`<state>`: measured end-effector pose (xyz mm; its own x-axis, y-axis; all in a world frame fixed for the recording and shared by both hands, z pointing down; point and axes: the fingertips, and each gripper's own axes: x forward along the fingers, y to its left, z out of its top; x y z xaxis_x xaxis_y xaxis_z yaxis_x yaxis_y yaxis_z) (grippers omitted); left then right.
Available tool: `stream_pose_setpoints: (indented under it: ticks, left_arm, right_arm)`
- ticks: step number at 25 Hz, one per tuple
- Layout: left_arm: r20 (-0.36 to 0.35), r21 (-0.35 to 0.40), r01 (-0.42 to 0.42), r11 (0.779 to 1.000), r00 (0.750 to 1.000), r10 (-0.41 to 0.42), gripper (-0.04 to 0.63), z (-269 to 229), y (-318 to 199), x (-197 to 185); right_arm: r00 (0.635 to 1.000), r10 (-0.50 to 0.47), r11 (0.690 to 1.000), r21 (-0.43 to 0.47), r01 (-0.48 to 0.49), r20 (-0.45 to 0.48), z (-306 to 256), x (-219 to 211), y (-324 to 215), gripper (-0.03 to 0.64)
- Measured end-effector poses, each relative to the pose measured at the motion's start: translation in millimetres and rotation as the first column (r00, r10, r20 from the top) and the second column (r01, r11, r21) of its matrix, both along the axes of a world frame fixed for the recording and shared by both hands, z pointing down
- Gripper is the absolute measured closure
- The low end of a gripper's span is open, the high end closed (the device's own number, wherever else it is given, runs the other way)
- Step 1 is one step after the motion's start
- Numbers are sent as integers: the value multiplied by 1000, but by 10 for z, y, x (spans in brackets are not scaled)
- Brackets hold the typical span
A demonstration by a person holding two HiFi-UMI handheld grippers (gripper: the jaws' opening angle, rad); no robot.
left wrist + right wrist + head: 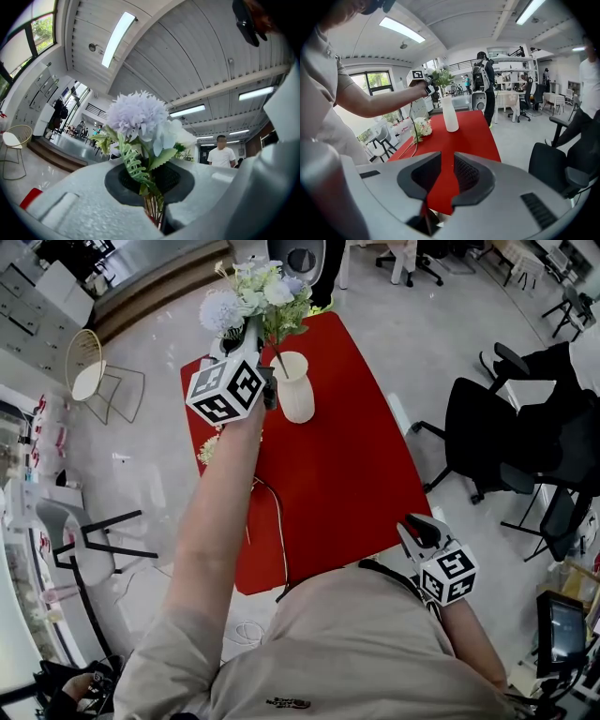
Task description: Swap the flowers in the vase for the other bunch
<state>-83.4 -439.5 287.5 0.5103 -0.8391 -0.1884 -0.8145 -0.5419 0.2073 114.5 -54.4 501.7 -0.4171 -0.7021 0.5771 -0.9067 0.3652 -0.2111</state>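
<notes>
Jaws of my right gripper (413,532) stood apart with nothing between them, idle close to my body over the near edge of the long red-topped table (347,456). Farther along, at the table's left edge, the loose bunch of white and pale pink flowers (423,126) lay on its side, well apart from the tall white ceramic vase (296,390) that stood upright near the far end. Just above that vase my left gripper (253,341) was clamped tight on the thin stems of the bunch of lilac and white flowers with green fern leaves (258,292). I held it upright, its blooms clear of the rim and its stem ends right at the vase's mouth; whether they dipped inside I could not make out. I judged the swap to be partway: one bunch was in my grip at the vase and the other on the table, so nothing was settled in place yet.
</notes>
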Motion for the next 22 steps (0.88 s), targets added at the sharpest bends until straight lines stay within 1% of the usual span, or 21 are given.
stream_pose_setpoints:
  ticks: [4,15,22]
  left_arm:
    - [15,-2,-11,1000,1000,11,558,125,54,31]
    - [97,-7,-38,999,995,38,558,414,193,140]
    - [159,-38,-37,999,986,42,551,592,270,176]
  right_arm:
    - [1000,-3,1000,-2,3,3,-3,-15,-6,526]
    - [1000,-5,1000,-7,5,11,-5,-57,-36,526]
    - [1000,-10,1000,-6,10,17,-16,-70,-37,526]
